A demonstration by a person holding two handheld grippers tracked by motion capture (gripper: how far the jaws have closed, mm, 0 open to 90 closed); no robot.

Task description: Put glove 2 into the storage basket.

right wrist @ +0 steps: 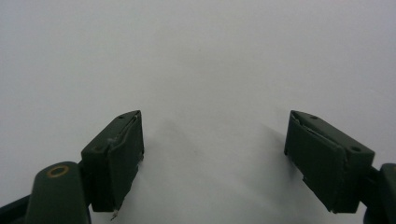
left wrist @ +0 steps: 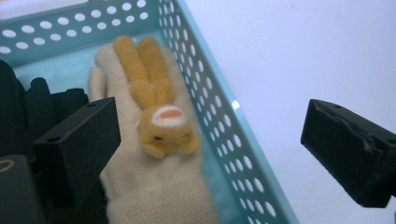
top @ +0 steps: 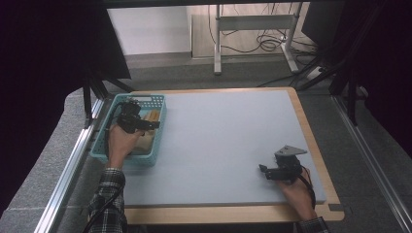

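Beside cream glove, black glove, basket wall

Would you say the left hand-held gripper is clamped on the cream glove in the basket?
No, the left hand-held gripper stands wide open above the cream glove, with nothing pressed between its jaws.

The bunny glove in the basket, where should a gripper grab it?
Probably the bunny glove's cream cuff end, coming straight down from above. It lies flat in the basket, whose wall blocks a sideways approach; the raised bunny head could also give a pinchable bump.
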